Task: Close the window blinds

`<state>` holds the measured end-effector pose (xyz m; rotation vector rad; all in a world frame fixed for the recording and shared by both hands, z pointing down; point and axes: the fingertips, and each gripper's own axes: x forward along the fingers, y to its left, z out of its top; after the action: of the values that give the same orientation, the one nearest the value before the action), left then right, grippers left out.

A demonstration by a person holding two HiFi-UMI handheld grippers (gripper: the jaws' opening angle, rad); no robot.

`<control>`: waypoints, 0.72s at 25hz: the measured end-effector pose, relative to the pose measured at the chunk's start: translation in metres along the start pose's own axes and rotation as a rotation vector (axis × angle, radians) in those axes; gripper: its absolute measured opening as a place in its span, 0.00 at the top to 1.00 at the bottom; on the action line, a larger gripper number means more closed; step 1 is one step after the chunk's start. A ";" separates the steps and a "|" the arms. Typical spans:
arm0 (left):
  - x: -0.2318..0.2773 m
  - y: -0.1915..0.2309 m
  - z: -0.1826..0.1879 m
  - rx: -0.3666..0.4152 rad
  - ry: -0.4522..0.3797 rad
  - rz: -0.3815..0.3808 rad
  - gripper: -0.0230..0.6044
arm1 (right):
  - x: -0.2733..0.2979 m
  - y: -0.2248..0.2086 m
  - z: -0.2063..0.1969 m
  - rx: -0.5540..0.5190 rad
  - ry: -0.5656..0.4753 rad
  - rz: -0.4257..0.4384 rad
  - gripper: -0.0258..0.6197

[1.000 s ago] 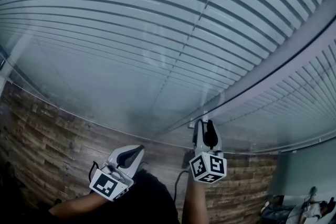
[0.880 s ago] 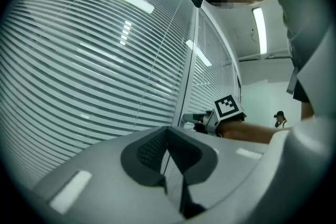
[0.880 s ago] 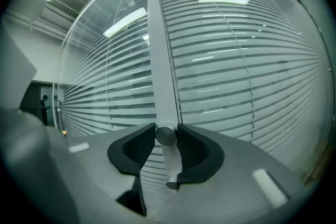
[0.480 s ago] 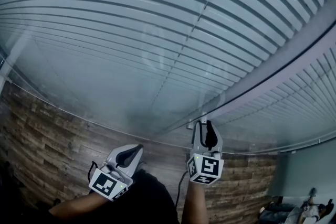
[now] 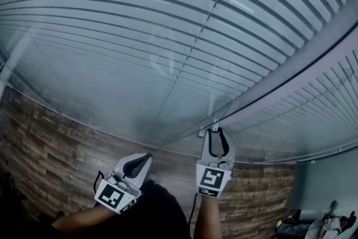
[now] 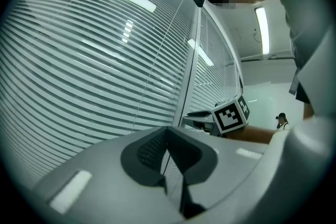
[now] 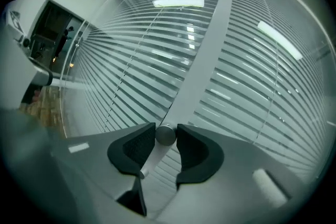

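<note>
Left pale grey plastic gripper (image 5: 144, 159), black cable (image 5: 99, 179); right pale grey plastic gripper (image 5: 216, 132); black-and-white square-marker cubes (image 5: 211, 179); dark textured pads (image 7: 194, 152); dark top (image 5: 159, 215).

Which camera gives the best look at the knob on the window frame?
Right gripper view: the knob sits centred, close up. Head view shows only a small speck on the frame; left gripper view doesn't clearly show it.
</note>
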<state>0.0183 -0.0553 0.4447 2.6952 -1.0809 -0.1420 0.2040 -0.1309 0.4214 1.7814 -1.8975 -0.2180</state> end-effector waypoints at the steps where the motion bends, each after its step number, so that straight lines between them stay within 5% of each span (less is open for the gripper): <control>1: 0.000 0.000 -0.001 -0.003 0.002 0.000 0.96 | 0.000 0.002 0.000 -0.037 0.008 0.000 0.76; 5: -0.001 0.000 -0.006 -0.007 -0.002 -0.003 0.96 | 0.000 0.012 0.000 -0.105 0.026 0.021 0.75; 7: -0.001 -0.002 -0.004 -0.001 -0.005 0.000 0.96 | -0.002 0.012 0.004 0.011 0.006 0.052 0.75; 10: 0.006 -0.007 -0.010 -0.012 0.003 0.011 0.96 | -0.006 0.005 0.000 0.386 -0.074 0.118 0.70; 12: 0.015 -0.010 -0.017 -0.018 0.014 0.020 0.96 | -0.004 0.001 -0.006 0.526 -0.112 0.135 0.70; 18: 0.028 -0.023 -0.029 0.004 0.002 0.038 0.96 | -0.001 -0.001 -0.010 0.546 -0.200 0.096 0.76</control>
<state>0.0587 -0.0534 0.4674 2.6762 -1.1318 -0.1299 0.2095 -0.1274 0.4291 2.0600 -2.3436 0.1845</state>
